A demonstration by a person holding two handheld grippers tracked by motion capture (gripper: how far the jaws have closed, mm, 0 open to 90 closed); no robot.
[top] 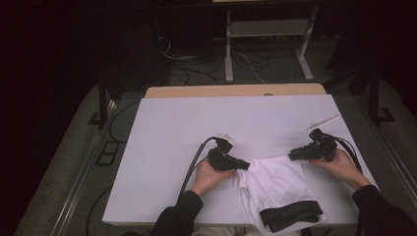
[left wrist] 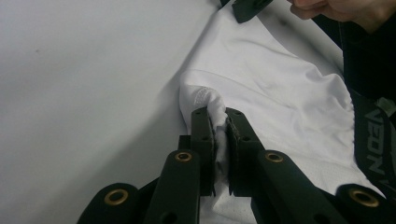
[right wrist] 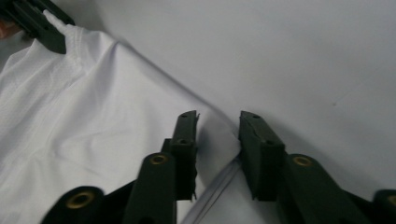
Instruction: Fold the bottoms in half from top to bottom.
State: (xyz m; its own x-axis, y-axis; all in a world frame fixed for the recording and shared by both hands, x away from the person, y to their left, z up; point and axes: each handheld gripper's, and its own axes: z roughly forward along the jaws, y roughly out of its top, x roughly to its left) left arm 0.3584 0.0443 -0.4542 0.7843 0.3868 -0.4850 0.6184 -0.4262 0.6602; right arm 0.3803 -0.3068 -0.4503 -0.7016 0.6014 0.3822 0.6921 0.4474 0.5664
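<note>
The white garment [top: 278, 184], thin, limp and light, lies at the table's [top: 172, 128] near edge, best held by its corners: the left gripper [left wrist: 219, 122] pinches 1, the right gripper [right wrist: 218, 121] straddles another, jaws narrowly apart.

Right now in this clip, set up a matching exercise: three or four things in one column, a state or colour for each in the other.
Things:
1. left gripper
2. right gripper
3. white garment
4. waistband

States:
A. black, with lettering
B. jaws clamped on a bunched fold of cloth
C. lying crumpled on the white table
D. jaws apart, cloth edge between them

Pairs: 1-B, 2-D, 3-C, 4-A
</note>
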